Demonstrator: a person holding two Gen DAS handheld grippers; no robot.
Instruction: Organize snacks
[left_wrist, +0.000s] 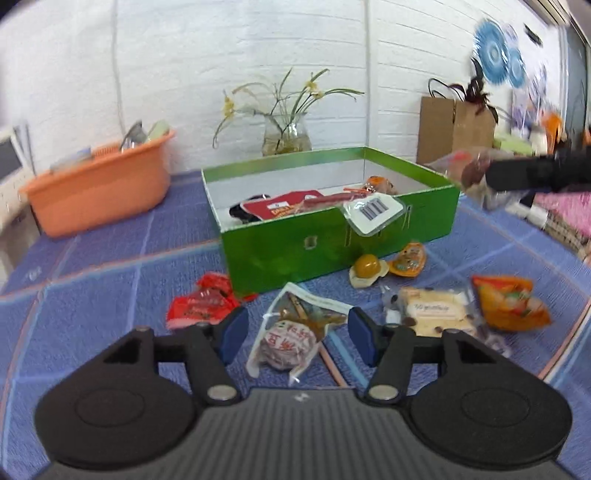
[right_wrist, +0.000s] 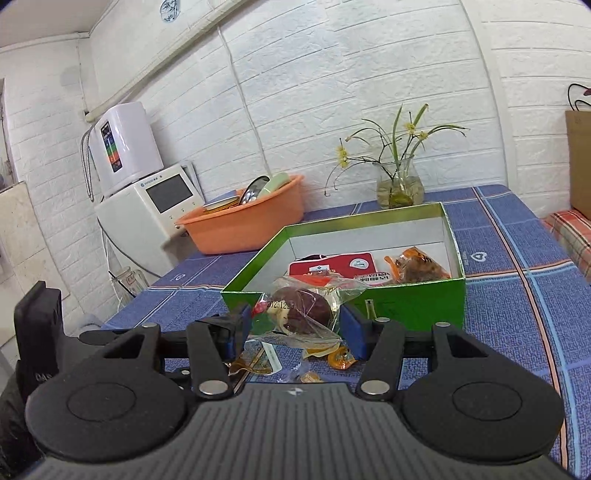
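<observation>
My right gripper (right_wrist: 295, 325) pinches a clear packet (right_wrist: 304, 310) with a dark brown snack inside, both pads pressed into the wrapper, and I hold it in the air just near of the green box (right_wrist: 417, 306). From the left camera the same packet (left_wrist: 469, 171) shows blurred at the far right, above the box's right corner (left_wrist: 443, 206). The box is open and already has a red pack (right_wrist: 332, 267) flat on its floor and an orange-wrapped snack (right_wrist: 419, 267) in its right end. My left gripper (left_wrist: 297, 332) is spread wide and holds nothing; it hovers over a round wrapped cake (left_wrist: 290, 345) lying on the blue cloth (left_wrist: 92, 266). Near the box lie a red packet (left_wrist: 201, 306) to the left, a jelly cup (left_wrist: 367, 267), a pale cookie pack (left_wrist: 436, 314) and an orange bag (left_wrist: 509, 302) to the right. An orange basin (left_wrist: 99, 184) sits far left, a glass vase (left_wrist: 286, 138) behind the box.
</observation>
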